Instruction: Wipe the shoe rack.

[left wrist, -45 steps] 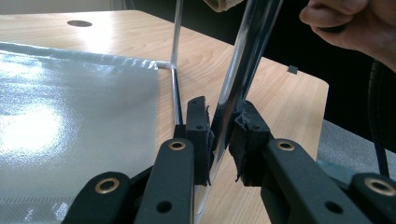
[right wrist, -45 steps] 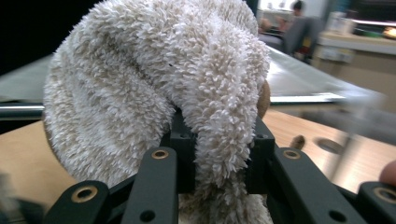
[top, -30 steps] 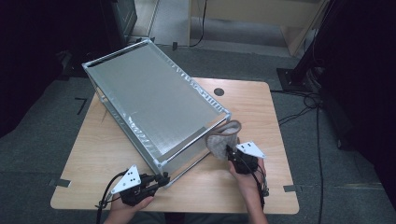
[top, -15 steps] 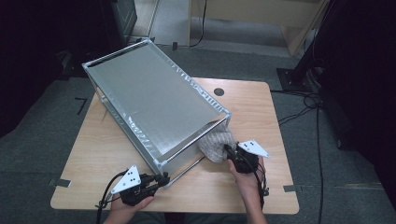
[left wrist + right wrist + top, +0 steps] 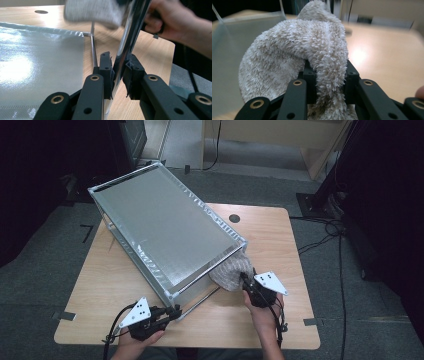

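Between the right tongs (image 5: 325, 82), clamped shut: a fluffy towel (image 5: 294, 57), soft, light, limp; best pinched at a bunched fold. Just ahead of those tongs, pressed against the glass tank (image 5: 165, 235) tilted on the worktop (image 5: 280, 240). Left tongs (image 5: 117, 72) closed on the tank's metal corner rail (image 5: 127, 37); rigid, slick, probably heavy, fragile panes.

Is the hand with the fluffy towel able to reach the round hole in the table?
Probably yes. The right gripper is shut on the towel, and bare tabletop lies between it and the hole. The tilted silver box stands left of that path.
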The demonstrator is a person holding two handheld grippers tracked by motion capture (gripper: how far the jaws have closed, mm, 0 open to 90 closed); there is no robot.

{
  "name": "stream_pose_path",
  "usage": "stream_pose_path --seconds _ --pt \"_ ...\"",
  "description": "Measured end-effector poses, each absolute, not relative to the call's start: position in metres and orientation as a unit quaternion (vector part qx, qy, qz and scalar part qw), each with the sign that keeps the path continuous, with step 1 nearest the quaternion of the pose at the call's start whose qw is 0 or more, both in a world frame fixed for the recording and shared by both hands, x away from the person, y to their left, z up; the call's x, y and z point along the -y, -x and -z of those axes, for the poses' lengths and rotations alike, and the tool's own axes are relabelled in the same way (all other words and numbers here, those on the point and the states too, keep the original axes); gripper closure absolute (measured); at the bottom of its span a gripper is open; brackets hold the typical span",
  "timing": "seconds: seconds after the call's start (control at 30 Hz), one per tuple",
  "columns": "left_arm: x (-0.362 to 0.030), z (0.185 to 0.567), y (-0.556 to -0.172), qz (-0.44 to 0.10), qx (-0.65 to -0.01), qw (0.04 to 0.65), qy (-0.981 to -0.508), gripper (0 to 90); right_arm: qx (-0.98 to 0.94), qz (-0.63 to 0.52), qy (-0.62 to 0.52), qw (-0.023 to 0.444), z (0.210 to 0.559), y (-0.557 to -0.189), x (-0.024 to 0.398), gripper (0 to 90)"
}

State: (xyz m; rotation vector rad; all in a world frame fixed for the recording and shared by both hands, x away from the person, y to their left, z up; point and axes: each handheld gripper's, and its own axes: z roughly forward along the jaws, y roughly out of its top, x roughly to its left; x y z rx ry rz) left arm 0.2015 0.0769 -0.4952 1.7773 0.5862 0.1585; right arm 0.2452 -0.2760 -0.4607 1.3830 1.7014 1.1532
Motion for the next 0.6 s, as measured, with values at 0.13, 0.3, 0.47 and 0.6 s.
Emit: stream_pose_path --seconds 0.13,0.3,0.47,0.6 --pt "-0.078 0.495 -0.202 -0.065 -0.25 0.589 -0.765 77.9 -0.675 -0.407 -0.545 0.284 0.483 -0.256 0.272 65.9" --pt "-0.077 0.492 -0.2 -0.075 -0.238 0.589 -0.769 70.8 -0.68 -0.427 -0.517 0.296 0.478 -0.255 0.268 41.3" --pt "-0.081 0.485 -0.197 -0.084 -0.241 0.606 -0.754 68.8 -0.687 -0.434 -0.509 0.283 0.478 -0.256 0.266 29.9" --pt "-0.084 0.483 -0.196 -0.088 -0.242 0.612 -0.748 76.2 -0.709 -0.422 -0.499 0.264 0.484 -0.26 0.261 26.9"
